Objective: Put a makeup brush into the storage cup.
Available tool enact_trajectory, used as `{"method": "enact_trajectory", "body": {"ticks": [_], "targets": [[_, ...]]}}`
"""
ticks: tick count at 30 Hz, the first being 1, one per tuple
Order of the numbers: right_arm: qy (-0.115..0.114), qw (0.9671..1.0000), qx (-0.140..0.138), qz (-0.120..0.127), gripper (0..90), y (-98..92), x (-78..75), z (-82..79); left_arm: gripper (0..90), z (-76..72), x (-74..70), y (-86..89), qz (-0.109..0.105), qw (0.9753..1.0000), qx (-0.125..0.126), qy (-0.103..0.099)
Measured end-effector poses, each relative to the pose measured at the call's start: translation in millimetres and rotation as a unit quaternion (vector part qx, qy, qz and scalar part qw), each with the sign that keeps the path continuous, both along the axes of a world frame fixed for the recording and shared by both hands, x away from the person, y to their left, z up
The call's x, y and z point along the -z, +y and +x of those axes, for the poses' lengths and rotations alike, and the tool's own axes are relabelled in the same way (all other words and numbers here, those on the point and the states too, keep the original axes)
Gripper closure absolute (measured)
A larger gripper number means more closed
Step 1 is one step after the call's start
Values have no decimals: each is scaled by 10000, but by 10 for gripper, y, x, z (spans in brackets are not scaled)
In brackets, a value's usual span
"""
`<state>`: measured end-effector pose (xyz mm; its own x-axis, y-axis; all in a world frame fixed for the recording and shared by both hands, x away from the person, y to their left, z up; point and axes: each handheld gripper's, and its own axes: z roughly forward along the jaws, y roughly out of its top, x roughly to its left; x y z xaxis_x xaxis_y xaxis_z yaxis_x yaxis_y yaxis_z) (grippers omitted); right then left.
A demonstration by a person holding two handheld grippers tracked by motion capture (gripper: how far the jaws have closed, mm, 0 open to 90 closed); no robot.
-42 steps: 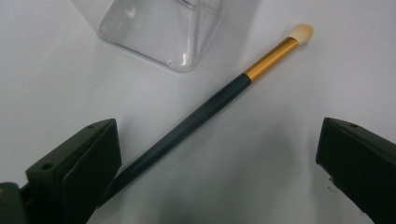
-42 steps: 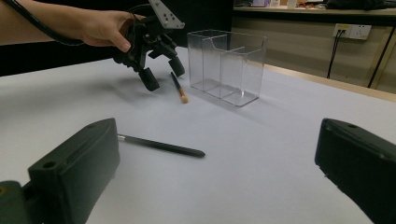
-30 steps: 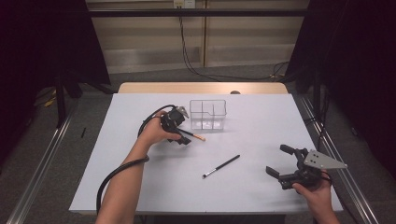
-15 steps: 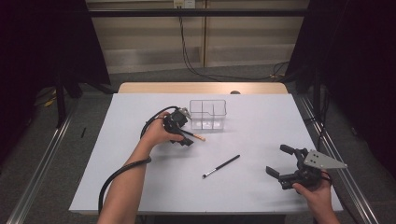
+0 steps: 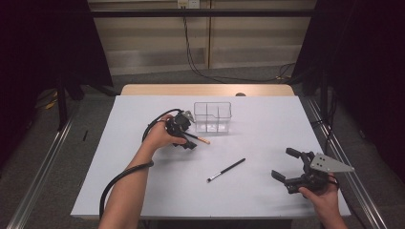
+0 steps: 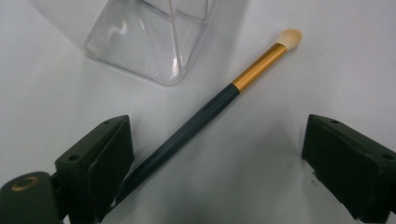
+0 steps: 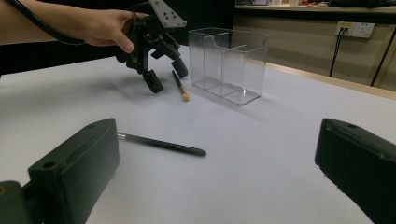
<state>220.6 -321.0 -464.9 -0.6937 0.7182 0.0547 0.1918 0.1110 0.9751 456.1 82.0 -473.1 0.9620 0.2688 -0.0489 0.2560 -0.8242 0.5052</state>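
The left gripper (image 5: 187,138) is held over the left-centre of the surface (image 5: 119,191), its fingers (image 6: 100,158) released and spread wide. A brush (image 6: 205,112) with a dark handle, gold ferrule and pale tip is seen between them in the left gripper view, lying flat on the surface. Its handle end passes close beside one finger; whether they touch cannot be told. Its tip points away from the gripper. Just beside the brush, on the far side, a clear box (image 5: 213,117) with inner dividers is stood upright. One of its corners is seen near the brush's handle in the left gripper view, apart from it.

Near the centre a second, all-dark brush (image 5: 226,170) with a silver ferrule is laid slantwise, well apart from the box and from both grippers. Open surface is left all round it, and a broad bare stretch is seen along the near edge and at the near left corner.

The right gripper (image 5: 292,166) is held low near the near right corner, close to the right edge, with its fingers (image 7: 74,172) released and wide apart, nothing between them. From its view the dark brush is seen ahead, the box and the left gripper beyond.

No brand, label or writing can be read on any of these things.
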Motion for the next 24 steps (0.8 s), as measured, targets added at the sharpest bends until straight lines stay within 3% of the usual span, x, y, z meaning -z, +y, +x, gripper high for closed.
{"method": "enact_trajectory", "body": {"ticks": [9,24], "targets": [[-10,10000,6,17,0,-8,-1,0,160,-15,-23,11,69,10000,54,-25],[4,10000,-2,-14,0,2,2,2,347,-82,-71,46,83,9996,266,-9]]}}
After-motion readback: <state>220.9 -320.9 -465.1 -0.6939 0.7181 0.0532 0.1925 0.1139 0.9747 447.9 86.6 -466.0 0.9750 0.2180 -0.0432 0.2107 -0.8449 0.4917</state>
